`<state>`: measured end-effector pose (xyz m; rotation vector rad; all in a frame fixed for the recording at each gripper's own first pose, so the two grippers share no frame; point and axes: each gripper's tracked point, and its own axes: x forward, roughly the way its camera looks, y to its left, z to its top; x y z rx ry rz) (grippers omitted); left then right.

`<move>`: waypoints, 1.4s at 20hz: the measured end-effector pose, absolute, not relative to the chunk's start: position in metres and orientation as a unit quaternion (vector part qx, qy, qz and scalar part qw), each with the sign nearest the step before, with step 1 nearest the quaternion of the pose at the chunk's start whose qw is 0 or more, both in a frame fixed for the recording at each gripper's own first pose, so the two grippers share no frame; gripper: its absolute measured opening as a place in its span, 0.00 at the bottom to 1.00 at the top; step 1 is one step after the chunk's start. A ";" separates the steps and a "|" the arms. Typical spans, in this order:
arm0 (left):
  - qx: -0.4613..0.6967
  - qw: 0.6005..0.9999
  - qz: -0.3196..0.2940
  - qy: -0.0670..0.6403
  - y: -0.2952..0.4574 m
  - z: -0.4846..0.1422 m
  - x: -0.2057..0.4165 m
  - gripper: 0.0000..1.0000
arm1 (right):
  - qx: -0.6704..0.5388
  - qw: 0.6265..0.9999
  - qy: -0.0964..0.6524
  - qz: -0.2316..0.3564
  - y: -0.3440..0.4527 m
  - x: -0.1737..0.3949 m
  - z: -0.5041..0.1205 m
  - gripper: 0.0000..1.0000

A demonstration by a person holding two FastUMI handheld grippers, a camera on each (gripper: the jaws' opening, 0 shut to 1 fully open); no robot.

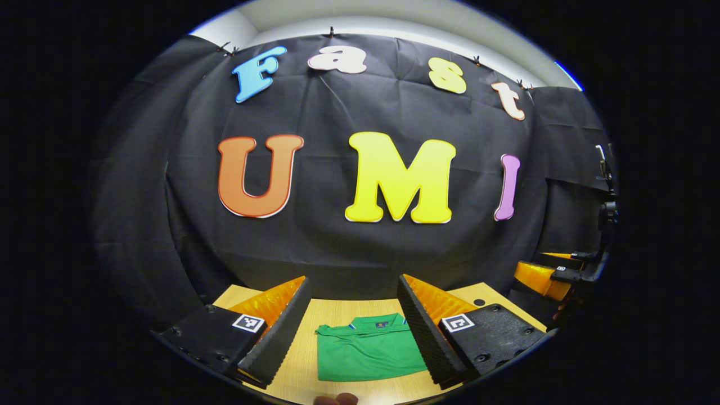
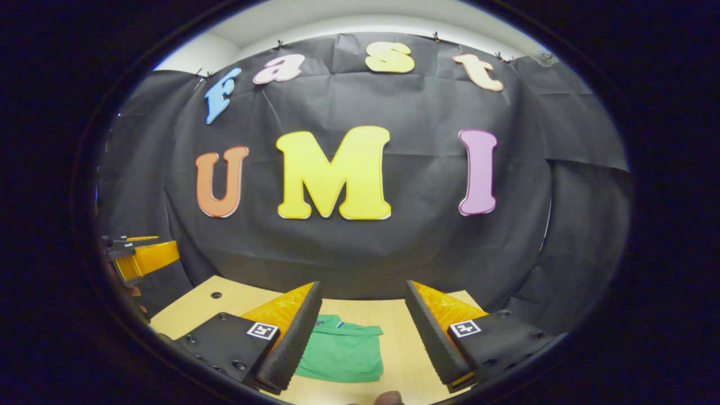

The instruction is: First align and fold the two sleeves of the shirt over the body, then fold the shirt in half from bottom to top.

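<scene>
Both tongs, left (image 1: 354, 326) and right (image 2: 363, 332), gape above the folded green shirt (image 1: 368, 351) on the table (image 1: 337, 309).

A: shirt (image 1: 368, 351) right edge hidden behind a finger (image 1: 430, 332) in left gripper view.
B: Right gripper view too: shirt's left part behind a finger (image 2: 292, 337). Collar badge too small.

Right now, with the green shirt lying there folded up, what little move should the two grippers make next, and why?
Probably just draw both back and stop. The green shirt lies on the table as a compact rectangle, collar on top at the far edge, no sleeve sticking out, so both folds look done. The left gripper and right gripper hang open above it, holding nothing.
</scene>
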<state>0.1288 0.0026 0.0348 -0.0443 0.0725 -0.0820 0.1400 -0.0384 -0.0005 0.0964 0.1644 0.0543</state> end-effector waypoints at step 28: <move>0.000 1.000 -0.008 -0.008 -0.013 0.051 -0.015 0.98 | 0.057 0.997 0.043 0.004 -0.022 0.007 0.019 0.91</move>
